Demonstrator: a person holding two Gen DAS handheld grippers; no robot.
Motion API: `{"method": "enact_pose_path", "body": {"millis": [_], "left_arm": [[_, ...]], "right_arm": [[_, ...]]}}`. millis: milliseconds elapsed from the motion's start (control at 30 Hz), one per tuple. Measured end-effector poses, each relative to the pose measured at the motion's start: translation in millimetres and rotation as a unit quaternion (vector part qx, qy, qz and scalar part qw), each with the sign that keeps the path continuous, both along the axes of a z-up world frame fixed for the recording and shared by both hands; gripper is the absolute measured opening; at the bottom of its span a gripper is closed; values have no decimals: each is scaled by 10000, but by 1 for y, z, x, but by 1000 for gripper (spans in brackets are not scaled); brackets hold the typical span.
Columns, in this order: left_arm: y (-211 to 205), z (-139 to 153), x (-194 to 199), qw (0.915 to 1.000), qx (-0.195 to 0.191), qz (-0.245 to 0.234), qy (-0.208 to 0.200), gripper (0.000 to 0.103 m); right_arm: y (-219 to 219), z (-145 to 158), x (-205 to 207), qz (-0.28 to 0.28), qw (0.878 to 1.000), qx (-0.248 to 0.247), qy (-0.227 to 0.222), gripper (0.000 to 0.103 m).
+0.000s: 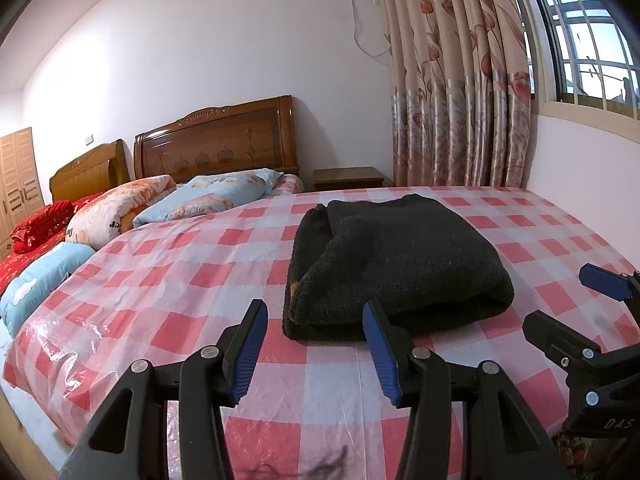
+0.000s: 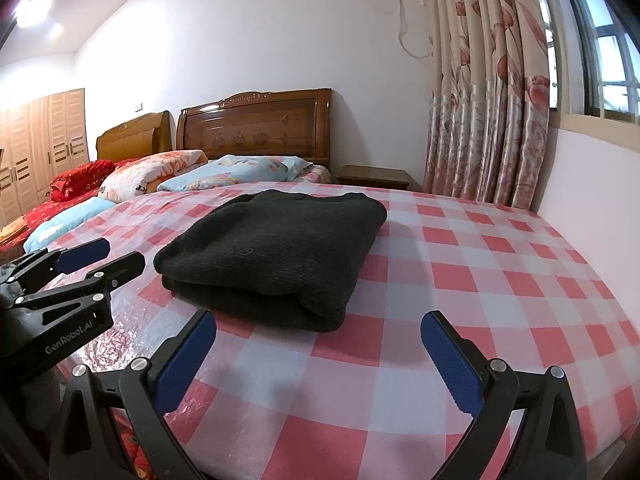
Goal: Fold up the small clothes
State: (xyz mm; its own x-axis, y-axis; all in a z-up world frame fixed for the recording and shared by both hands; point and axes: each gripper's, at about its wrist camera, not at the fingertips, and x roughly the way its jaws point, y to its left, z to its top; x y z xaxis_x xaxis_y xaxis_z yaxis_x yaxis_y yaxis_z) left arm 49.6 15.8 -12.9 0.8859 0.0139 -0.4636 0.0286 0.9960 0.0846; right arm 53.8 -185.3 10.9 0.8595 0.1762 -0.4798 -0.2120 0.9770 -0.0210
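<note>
We see the left hand-held gripper (image 1: 316,344) with its two blue-padded fingers (image 1: 250,354) spread apart and nothing between them; in the left wrist view the pad at about 3 o'clock of the pair stands in front of the near edge of the folded black garment (image 1: 394,264), and we cannot tell whether it touches the cloth or only hovers before it. The right hand-held gripper (image 2: 320,356) is spread wider still, its fingers empty, poised over the bare checked sheet (image 2: 460,280) just short of the garment's near edge and apart from it. Each gripper shows in the other's camera: the right one enters the left wrist view at about 3 o'clock (image 1: 576,300), and the left one enters the right wrist view at about 9 o'clock (image 2: 114,254), both with jaws parted and holding nothing. The garment is a dark, thick, fuzzy knit, folded into a compact rectangle of several layers, with a rounded fold along its near edge and the stacked edges visible on its side toward 9 o'clock in the left wrist view. It lies flat on the bed (image 1: 160,280), which is covered with a glossy red, pink and white checked sheet, roughly in the middle of the near part of the bed, ahead of both grippers at about 12 o'clock. Toward 10 o'clock, well apart from the garment, pillows (image 1: 224,196) lie by a wooden headboard (image 1: 218,140).
</note>
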Motion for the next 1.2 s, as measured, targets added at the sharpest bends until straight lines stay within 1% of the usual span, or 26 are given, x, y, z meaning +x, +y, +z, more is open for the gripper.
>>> {"method": "enact_pose_path", "body": {"millis": [1200], "left_arm": [[-2,-5,-2,10000,24,-13,33,50]], "right_arm": [[-1,-4,1,73,10000,-46,24,103]]}}
